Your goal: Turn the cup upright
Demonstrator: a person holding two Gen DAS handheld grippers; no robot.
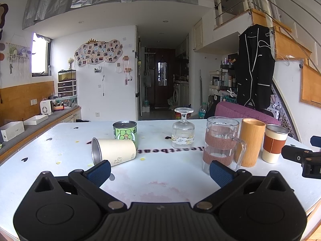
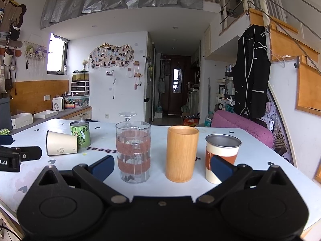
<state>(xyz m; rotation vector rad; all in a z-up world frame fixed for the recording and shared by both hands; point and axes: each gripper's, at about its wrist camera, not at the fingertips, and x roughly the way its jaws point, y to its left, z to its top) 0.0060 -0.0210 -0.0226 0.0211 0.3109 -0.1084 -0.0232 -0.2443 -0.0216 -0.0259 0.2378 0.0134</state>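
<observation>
Cream cup (image 1: pixel 114 150) lies on side on white table (image 1: pixel 160 180), steel mouth facing left, touching green tin (image 1: pixel 126 131) behind — tin likely stops rolling. Left gripper (image 1: pixel 159 170) spread wide, empty, near cup. Right gripper (image 2: pixel 162 165) likewise wide, empty — fronting upright cups.

cream cup (image 1: pixel 115 151) on its side on white table (image 1: pixel 60 150), not upright. steel-lined mouth faces left, base right. small cartoon print low on wall. touching or just beside green can (image 1: pixel 126 133) behind it; can't tell which.
</observation>
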